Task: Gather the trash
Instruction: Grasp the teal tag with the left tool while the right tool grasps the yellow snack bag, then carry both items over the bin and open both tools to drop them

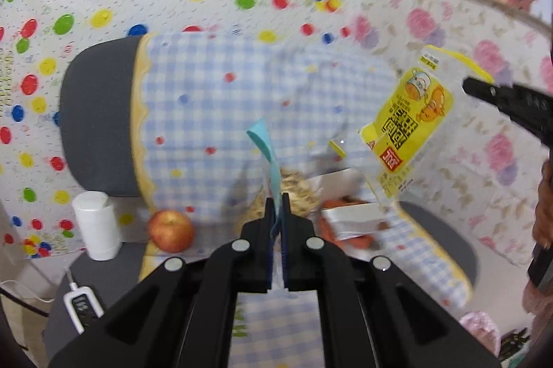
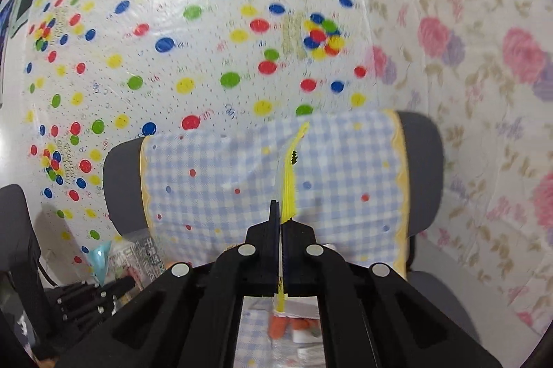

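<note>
Black jaws of the left gripper (image 1: 276,205) are clenched on a clear bag with a light-blue top strip (image 1: 264,143), which stands up from between the fingers; oat-like flakes show through the plastic behind them. Seen from the left wrist, the right gripper (image 1: 466,87) reaches in from the right edge, pinching a corner of a yellow printed wrapper (image 1: 408,122) that hangs in the air. Its own camera shows the same wrapper (image 2: 289,191) edge-on, squeezed between closed jaws (image 2: 280,215). Below both lies a blue checked cloth (image 1: 207,112) draped over a grey chair (image 1: 96,115), with an apple (image 1: 170,230) and a white cup (image 1: 96,224) near the cloth's left edge.
</note>
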Demonstrator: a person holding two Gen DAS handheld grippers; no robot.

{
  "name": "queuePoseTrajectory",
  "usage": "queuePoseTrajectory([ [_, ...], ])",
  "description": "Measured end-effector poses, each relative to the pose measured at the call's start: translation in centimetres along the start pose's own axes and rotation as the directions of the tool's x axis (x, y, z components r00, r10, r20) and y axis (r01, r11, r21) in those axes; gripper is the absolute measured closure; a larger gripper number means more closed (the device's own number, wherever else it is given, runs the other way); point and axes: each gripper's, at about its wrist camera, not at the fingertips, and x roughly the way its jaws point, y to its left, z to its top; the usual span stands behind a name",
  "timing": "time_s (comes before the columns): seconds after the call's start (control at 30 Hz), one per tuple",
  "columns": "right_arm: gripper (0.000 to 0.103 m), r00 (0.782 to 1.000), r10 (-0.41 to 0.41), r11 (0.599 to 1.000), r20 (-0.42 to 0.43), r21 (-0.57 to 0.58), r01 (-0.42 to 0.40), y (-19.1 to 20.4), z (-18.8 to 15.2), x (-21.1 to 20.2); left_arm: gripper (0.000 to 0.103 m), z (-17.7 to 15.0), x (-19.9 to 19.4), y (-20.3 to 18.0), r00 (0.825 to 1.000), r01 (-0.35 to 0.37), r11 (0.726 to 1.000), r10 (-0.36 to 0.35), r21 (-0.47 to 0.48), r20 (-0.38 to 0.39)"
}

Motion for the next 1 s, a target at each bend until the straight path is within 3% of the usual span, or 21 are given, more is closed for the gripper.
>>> queuePoseTrajectory([
  [0.27, 0.102, 0.995, -0.093, 0.994, -0.037, 0.046, 0.094, -4.4, -6.7, -7.5, 0.102, -3.0, -2.3, -6.5, 0.997, 0.073, 0.995, -0.074, 0.072, 0.007],
  [0.47, 0.102, 0.968, -0.236, 0.968, -0.085, 0.062, 0.241, -8.1, -11.1, -12.2, 0.102, -6.9, -2.9, -14.1, 0.979, 0.201, 0.967, -0.197, 0.158, -0.042],
  [0.6, 0.102, 0.938, -0.335, 0.937, -0.094, 0.068, 0.342, -10.5, -12.2, -16.3, 0.102, -8.4, -2.6, -19.2, 0.944, 0.328, 0.924, -0.313, 0.197, -0.103],
  [0.73, 0.102, 0.896, -0.433, 0.895, -0.104, 0.068, 0.440, -12.3, -13.7, -20.9, 0.102, -9.7, -2.7, -24.2, 0.886, 0.462, 0.858, -0.437, 0.224, -0.153],
  [1.0, 0.102, 0.795, -0.580, 0.793, -0.178, 0.102, 0.601, -15.4, -18.4, -27.5, 0.102, -14.1, -3.1, -31.4, 0.796, 0.604, 0.751, -0.548, 0.267, -0.257],
])
